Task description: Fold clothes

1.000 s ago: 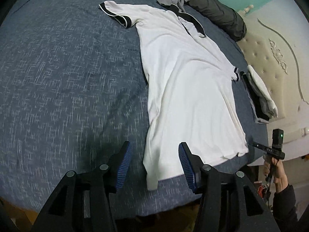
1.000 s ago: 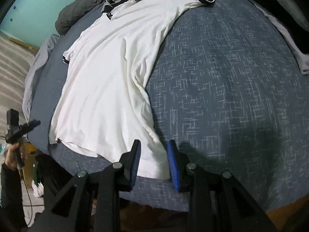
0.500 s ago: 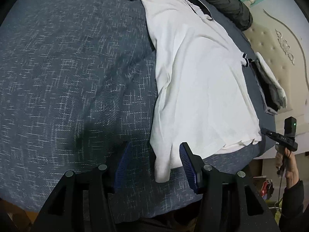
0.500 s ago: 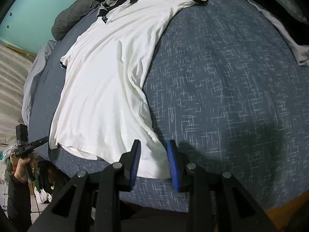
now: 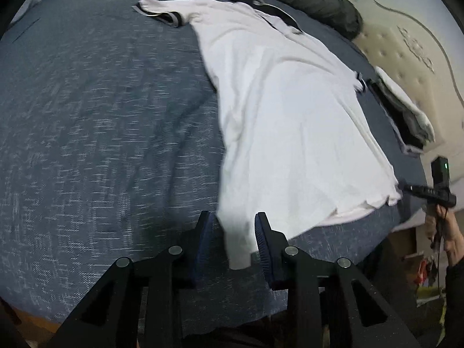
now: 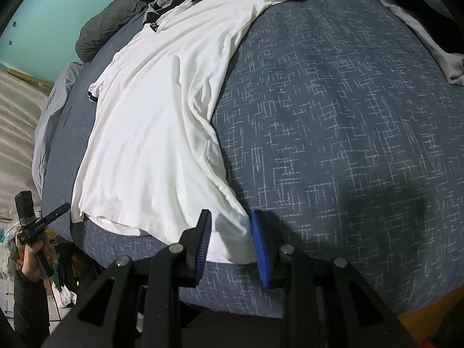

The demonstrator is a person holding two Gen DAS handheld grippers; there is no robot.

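A white polo shirt (image 5: 284,110) with black collar and sleeve trim lies spread on the blue bed cover (image 5: 101,121). It also shows in the right wrist view (image 6: 156,121). My left gripper (image 5: 233,240) is open, its blue pads on either side of one bottom hem corner. My right gripper (image 6: 230,242) is open, its pads on either side of the other hem corner. Neither jaw pair presses the cloth.
Dark and grey clothes (image 5: 313,3) are piled at the far end of the bed. A folded stack (image 5: 406,116) lies by the cream headboard (image 5: 420,55). A grey garment (image 6: 435,43) lies at the right. The bed's near edge is just below both grippers.
Both grippers have moved down onto the hem corners. The left jaws have narrowed around the cloth. The left view swung, so the shirt sits further right in it.
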